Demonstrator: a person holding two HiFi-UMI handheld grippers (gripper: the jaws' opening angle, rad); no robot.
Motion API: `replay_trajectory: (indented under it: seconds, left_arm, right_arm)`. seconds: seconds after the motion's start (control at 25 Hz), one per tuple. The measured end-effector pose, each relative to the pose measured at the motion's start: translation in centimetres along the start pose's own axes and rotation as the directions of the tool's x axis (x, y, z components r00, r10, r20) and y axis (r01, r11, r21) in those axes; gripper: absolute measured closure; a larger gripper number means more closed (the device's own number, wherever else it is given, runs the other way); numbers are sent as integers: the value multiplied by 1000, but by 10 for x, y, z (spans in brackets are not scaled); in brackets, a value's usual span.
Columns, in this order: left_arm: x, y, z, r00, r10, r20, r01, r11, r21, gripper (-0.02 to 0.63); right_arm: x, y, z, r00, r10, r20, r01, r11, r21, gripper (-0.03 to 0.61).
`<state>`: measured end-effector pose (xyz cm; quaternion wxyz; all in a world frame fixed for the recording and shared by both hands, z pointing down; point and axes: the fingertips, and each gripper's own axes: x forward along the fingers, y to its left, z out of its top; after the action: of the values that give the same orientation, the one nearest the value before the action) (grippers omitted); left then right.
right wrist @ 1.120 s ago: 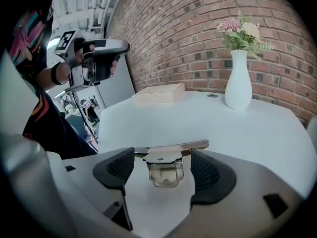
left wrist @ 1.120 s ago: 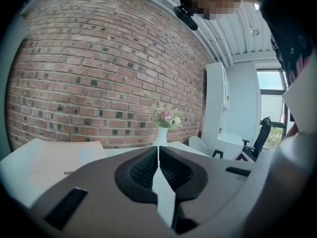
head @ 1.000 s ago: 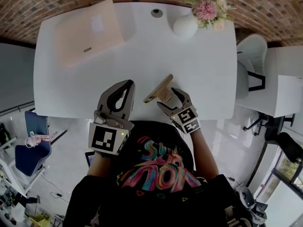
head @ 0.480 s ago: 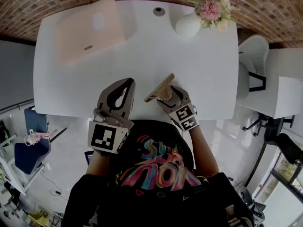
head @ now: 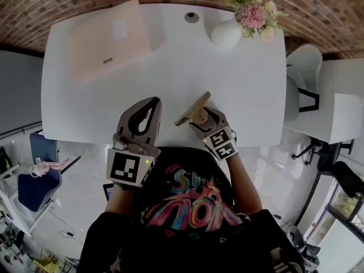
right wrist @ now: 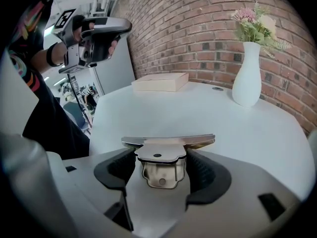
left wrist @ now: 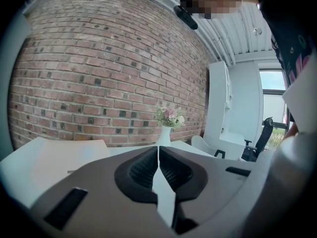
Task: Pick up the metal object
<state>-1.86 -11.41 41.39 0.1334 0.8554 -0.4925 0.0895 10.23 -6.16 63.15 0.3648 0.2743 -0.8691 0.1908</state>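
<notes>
The metal object [head: 192, 107], a brass-coloured bracket with a flat top bar, sits between the jaws of my right gripper [head: 202, 116], which is shut on it near the white table's [head: 170, 67] front edge. In the right gripper view the metal object [right wrist: 166, 155] is pinched at its sides by the black pads [right wrist: 200, 170], its bar lying across them. Whether it touches the tabletop I cannot tell. My left gripper [head: 152, 104] hovers to its left, shut and empty; the left gripper view shows its pads [left wrist: 171, 170] meeting.
A flat pink box [head: 108, 38] lies at the table's far left. A white vase of flowers [head: 226, 32] stands at the far right, with a round cable hole [head: 191, 17] beside it. A white chair [head: 301, 78] is off the right edge.
The right gripper has turned very slightly with the metal object still held. The left gripper has hardly moved.
</notes>
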Motion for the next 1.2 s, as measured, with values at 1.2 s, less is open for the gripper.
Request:
replay_trajectory:
  seconds: [1.2]
  left_arm:
    - [-10, -1, 26, 998, -7, 63, 5, 999, 32, 584]
  right_arm:
    - [-30, -10, 36, 990, -63, 126, 55, 996, 66, 276]
